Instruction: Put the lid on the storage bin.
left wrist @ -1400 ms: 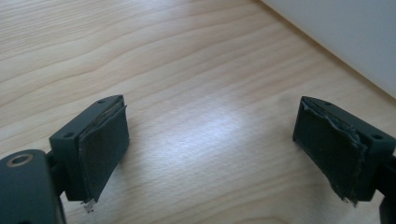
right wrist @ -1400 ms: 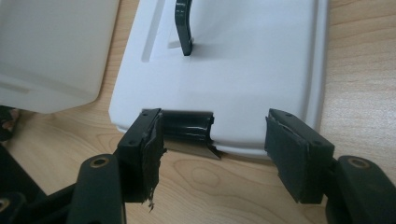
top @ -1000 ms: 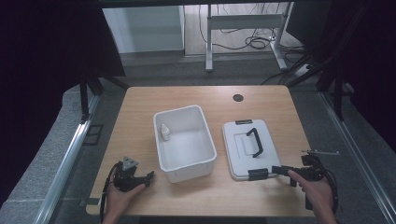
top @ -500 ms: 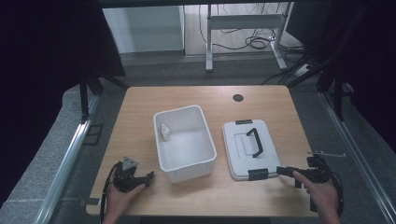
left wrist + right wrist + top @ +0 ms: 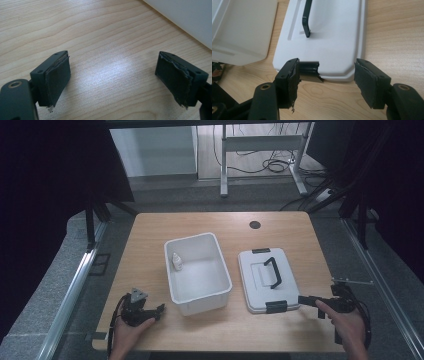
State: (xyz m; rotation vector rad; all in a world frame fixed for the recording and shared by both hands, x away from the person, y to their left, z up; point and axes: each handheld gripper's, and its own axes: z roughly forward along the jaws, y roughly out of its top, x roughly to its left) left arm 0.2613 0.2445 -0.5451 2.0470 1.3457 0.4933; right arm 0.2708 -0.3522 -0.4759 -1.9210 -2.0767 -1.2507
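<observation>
Lid [image 5: 265, 279], white rigid plastic, flat on the table [image 5: 210, 222] right of the open bin [image 5: 197, 272]; likely light and slick, best taken by its near edge beside the black latch [image 5: 310, 68], right claw [image 5: 329, 80] wide open, empty, just short.

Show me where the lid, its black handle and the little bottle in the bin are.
lid [image 5: 260, 282], high view, flat top left of the handle
black handle [image 5: 272, 271], high view, middle of the bar
little bottle [image 5: 176, 262], high view, its body
</observation>
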